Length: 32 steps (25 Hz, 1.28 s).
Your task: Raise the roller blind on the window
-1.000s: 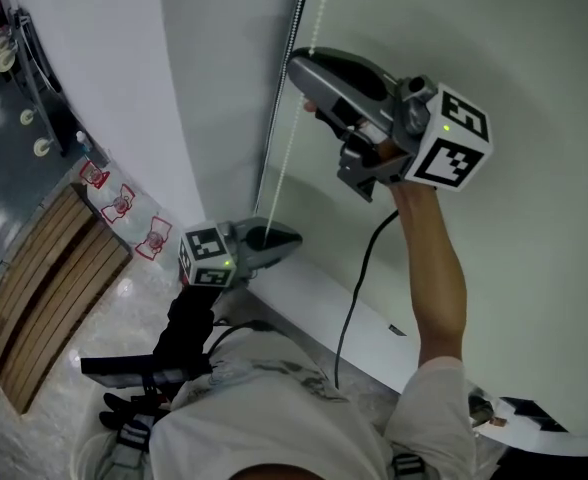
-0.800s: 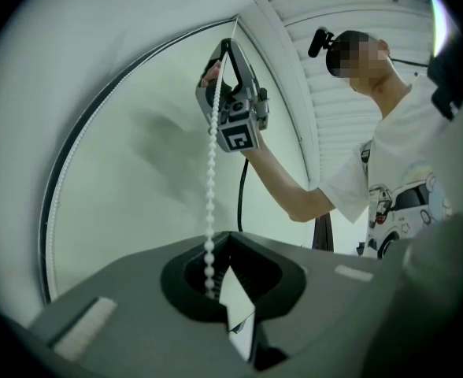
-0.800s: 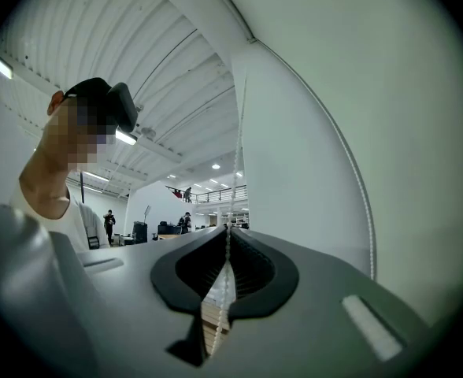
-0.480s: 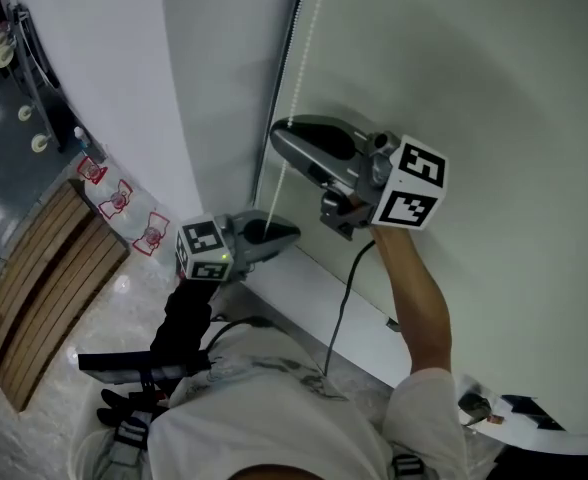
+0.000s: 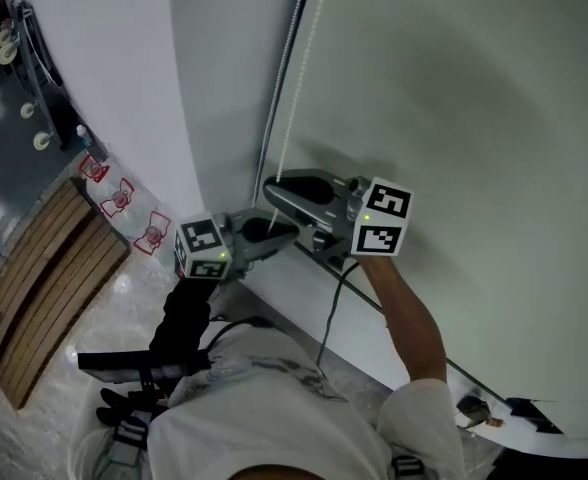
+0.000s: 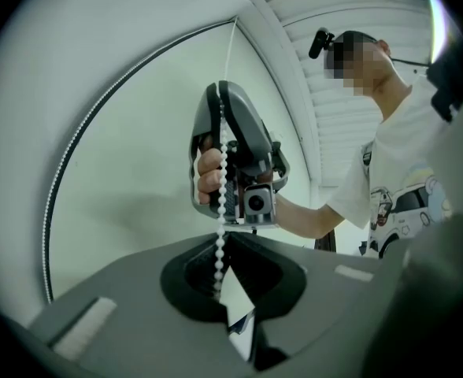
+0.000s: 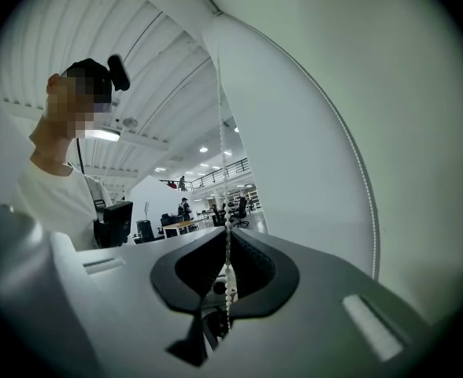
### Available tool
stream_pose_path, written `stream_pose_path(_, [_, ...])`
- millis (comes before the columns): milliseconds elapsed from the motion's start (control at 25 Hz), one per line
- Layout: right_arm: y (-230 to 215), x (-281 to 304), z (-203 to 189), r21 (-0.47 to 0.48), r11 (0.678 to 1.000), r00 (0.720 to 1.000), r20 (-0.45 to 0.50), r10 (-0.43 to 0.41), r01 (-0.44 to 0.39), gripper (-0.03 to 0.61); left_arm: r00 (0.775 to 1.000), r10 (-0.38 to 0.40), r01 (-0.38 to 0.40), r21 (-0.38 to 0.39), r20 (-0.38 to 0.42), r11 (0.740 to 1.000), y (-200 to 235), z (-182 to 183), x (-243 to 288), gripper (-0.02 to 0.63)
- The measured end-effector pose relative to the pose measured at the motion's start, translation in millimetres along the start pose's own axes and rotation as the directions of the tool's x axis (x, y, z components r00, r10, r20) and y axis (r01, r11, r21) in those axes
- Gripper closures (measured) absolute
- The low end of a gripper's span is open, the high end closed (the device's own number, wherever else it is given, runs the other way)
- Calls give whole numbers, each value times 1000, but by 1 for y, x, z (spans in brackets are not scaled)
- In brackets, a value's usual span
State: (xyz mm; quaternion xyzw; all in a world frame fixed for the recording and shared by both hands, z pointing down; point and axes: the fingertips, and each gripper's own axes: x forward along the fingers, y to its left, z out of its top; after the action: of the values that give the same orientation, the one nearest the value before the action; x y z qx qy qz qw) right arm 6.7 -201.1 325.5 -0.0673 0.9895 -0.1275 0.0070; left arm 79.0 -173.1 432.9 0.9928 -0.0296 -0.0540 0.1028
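The left gripper [image 5: 292, 232] waits by the left edge of the roller blind [image 5: 454, 118], jaws slightly parted round the bead chain [image 5: 296, 88]. The right gripper [image 5: 270, 186], clamped on that chain, has dropped to just above it. That looks like one pull done, with a higher regrip likely next.

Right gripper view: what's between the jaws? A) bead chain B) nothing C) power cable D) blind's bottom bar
A: the white bead chain runs straight down between the jaws of the right gripper, which are closed on it.
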Motion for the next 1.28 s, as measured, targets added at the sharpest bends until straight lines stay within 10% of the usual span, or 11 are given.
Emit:
stream_pose_path(360, [-9, 0, 20, -89, 995, 999, 6, -42, 42, 419, 1000, -19, 19, -1, -2, 1000, -5, -2, 3, 617])
stream_pose_path(880, [6, 5, 195, -302, 952, 986, 166, 14, 38, 420, 1000, -30, 30, 1, -8, 1000, -7, -4, 6, 617])
stream_pose_path(1280, [11, 9, 241, -362, 932, 984, 173, 36, 30, 467, 999, -29, 29, -2, -14, 1000, -6, -8, 5, 617])
